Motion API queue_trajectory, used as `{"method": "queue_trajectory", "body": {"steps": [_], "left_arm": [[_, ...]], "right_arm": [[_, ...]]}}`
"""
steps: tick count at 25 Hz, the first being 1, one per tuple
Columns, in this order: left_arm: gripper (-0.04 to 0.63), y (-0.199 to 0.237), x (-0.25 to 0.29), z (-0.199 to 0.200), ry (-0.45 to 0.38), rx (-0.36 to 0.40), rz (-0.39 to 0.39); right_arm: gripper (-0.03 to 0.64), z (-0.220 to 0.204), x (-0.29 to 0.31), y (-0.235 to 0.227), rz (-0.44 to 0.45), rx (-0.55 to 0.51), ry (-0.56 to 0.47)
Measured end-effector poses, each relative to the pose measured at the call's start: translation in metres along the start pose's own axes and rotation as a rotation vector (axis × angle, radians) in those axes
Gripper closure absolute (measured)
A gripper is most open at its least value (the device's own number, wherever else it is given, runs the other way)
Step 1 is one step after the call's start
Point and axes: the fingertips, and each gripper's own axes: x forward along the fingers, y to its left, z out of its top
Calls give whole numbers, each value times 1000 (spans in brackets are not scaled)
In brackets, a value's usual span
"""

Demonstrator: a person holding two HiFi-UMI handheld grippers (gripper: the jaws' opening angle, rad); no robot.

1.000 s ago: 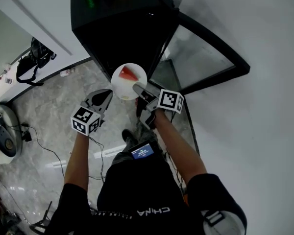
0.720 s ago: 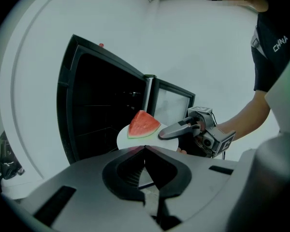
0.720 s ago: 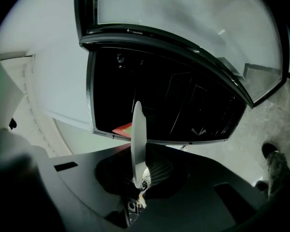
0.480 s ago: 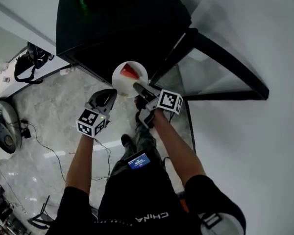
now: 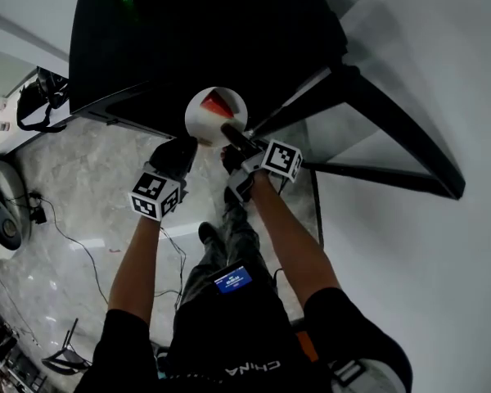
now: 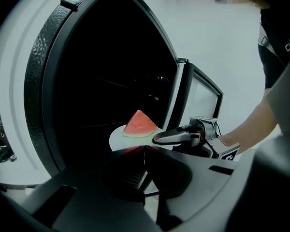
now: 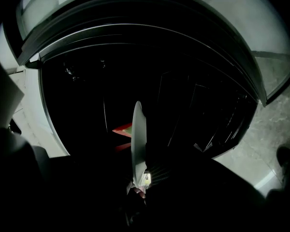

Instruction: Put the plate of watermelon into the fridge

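Over the last second we've brought the plate (image 5: 206,121) with its watermelon wedge (image 5: 221,102) right up to the dark mouth of the open fridge (image 5: 204,31), right tongs (image 5: 230,131) pinching its rim, left tongs (image 5: 185,145) shut and empty just beside it, so sliding it in looks next.

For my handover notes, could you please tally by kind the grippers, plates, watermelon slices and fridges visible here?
grippers: 2, the left gripper and the right gripper
plate: 1
watermelon slice: 1
fridge: 1
total: 5
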Motion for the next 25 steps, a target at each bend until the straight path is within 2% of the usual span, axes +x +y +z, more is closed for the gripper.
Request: {"method": "queue_trajectory", "body": {"steps": [8,15,25], "left_arm": [[584,22,22,-15,-30,-66,19],[583,30,29,-30,-16,-80,22],[584,34,40,-39,4,-98,20]], "right_arm": [[583,2,25,-37,-26,11,-22],[583,4,37,-66,-62,51,-50],[584,18,52,-73,-105,26,-66]]}}
